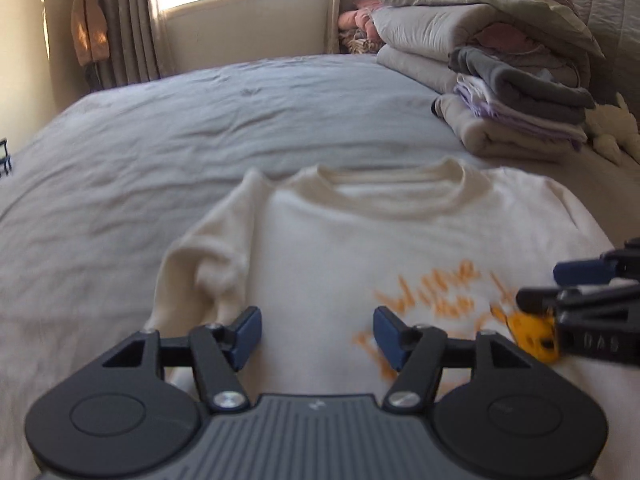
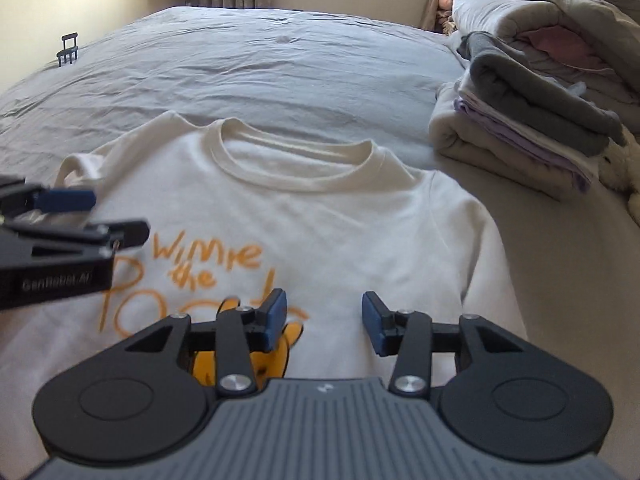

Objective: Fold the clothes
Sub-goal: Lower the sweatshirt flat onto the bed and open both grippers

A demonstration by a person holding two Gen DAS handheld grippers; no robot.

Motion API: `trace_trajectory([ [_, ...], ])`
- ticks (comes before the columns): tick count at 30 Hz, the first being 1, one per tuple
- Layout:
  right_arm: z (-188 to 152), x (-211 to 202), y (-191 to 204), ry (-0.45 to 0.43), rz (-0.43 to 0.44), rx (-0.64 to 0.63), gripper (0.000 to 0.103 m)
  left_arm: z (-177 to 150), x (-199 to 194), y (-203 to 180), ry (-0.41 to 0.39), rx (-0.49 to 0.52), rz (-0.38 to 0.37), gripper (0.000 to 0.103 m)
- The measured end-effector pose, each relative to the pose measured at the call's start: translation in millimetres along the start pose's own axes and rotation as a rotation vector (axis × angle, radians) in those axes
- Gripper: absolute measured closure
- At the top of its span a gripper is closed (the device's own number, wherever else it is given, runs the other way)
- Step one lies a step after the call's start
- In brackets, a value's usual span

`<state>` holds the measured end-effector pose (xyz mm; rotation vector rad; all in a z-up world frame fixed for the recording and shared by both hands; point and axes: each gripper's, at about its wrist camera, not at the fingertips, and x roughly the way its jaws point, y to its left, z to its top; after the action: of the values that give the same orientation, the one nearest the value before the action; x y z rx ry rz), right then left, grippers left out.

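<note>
Spread flat on a grey-sheeted bed (image 2: 248, 64), a cream sweatshirt with orange lettering (image 2: 320, 216) lies face up; left gripper (image 1: 317, 334) and right gripper (image 2: 324, 322) hover above it, fingers released, grasping nothing.

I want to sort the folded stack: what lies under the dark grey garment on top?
Under the dark grey garment lie thin lilac and white layers, then a thick beige piece on the bed. Their inner folds are hidden.

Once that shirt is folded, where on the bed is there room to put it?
Bare sheet runs from the shirt's collar to the far wall, and along its left sleeve. The right side is crowded: folded clothes beside piled bedding.
</note>
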<state>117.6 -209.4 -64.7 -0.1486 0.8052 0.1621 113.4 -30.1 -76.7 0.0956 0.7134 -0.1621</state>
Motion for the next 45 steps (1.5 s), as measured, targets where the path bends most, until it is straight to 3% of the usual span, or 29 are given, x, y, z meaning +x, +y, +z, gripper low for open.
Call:
trace_trajectory([
  [9,-41.4,-46.3,6.8,0.025,-0.032,0.06,0.056,-53.2,-60.9,5.7,0.0,-0.027,-0.032,0.04],
  [18,-85.2,-84.0,23.8,0.023,-0.047,0.08,0.053,-84.8,-106.6,16.9,0.051,-0.017,-0.077,0.039],
  [22,-95.3,-95.4,30.9,0.024,-0.051,0.045,0.053,-96.3,-123.9,20.2,0.084,-0.015,-0.099,0.039],
  [31,-122.8,-118.9,27.1,0.049,0.009,0.101,0.049,-118.7,-154.6,19.9,0.198,0.009,-0.176,0.035],
  [39,-140.6,-139.7,31.3,0.127,0.014,0.105,0.047,-138.3,-176.3,15.7,0.264,0.099,-0.2,0.035],
  [45,-161.3,-161.9,30.6,0.211,0.027,0.01,0.04,-146.1,-189.6,26.7,0.307,0.115,-0.227,0.035],
])
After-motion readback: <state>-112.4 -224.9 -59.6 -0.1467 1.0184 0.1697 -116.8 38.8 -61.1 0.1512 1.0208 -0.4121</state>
